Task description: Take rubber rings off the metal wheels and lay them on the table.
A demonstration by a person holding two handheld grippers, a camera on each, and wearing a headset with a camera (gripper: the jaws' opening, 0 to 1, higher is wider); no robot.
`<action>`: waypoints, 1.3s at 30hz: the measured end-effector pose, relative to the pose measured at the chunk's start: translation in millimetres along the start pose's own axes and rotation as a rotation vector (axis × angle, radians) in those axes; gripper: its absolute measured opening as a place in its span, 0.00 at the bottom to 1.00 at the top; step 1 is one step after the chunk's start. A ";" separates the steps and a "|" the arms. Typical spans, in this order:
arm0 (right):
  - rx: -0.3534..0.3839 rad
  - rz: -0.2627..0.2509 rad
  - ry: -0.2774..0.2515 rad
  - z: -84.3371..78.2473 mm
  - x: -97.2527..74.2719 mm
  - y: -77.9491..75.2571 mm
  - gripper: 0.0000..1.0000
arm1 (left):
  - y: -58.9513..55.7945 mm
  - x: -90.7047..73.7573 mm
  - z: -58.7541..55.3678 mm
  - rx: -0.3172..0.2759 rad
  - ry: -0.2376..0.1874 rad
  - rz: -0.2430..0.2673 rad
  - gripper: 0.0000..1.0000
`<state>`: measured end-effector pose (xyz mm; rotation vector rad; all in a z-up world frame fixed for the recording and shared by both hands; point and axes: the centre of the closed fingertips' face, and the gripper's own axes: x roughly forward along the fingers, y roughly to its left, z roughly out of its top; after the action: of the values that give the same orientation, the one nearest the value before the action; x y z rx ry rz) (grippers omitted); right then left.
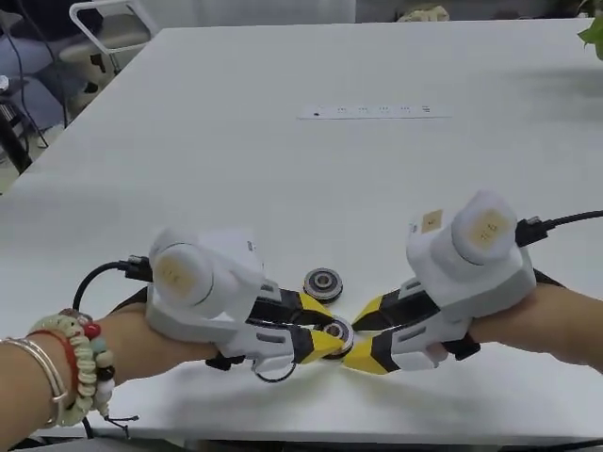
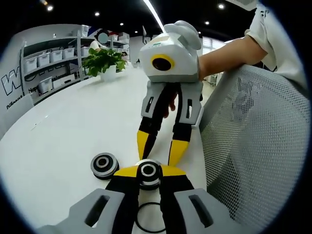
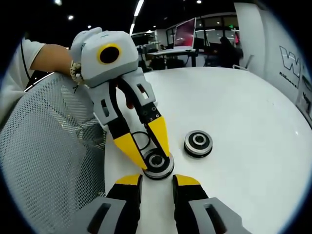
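Metal wheel (image 2: 148,174) between left tool (image 2: 148,171) tips

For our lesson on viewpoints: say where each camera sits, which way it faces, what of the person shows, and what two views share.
Head view: on the headset, looking down at the table; both wrists show, one with bracelets.
Left gripper view: on the left hand-held gripper, facing the right hand-held gripper; forearm and sleeve show.
Right gripper view: on the right one, facing the left; sleeve and bracelets show.
Shared: both gripper views show the clamped wheel and the free wheel.
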<state>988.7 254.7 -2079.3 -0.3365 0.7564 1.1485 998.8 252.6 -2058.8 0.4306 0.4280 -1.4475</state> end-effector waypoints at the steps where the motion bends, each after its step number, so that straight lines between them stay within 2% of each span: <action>1: 0.000 -0.001 0.000 0.1 0.1 -0.1 0.23 | -0.6 0.0 0.3 0.002 -0.002 0.001 0.10; 7: -0.004 -0.010 -0.010 1.7 0.5 -1.8 0.23 | -0.9 0.1 0.9 0.000 -0.003 -0.003 0.10; 11: -0.006 -0.020 -0.014 2.1 2.3 -3.3 0.27 | -1.3 -0.1 0.7 -0.004 -0.011 -0.001 0.10; 17: -0.022 -0.018 -0.022 3.7 4.9 -1.5 0.26 | -1.7 -0.4 0.9 -0.003 -0.029 0.000 0.10; 27: -0.033 -0.006 -0.016 2.6 0.8 -0.6 0.19 | -1.7 -0.8 0.8 -0.009 -0.043 0.002 0.10; 35: -0.051 0.002 -0.003 -0.8 -3.2 -1.2 0.07 | -1.4 -1.4 0.7 -0.013 -0.048 0.005 0.10; 37: -0.057 -0.012 0.006 -2.4 -3.8 -3.7 0.02 | -1.3 -1.4 0.6 -0.014 -0.049 0.005 0.10; 39: -0.047 -0.007 0.001 -1.9 -3.6 -3.4 0.02 | -1.3 -1.4 0.6 -0.014 -0.050 0.006 0.10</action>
<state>990.4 249.8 -2078.6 -0.3789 0.7294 1.1605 997.4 253.4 -2057.6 0.3830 0.3966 -1.4459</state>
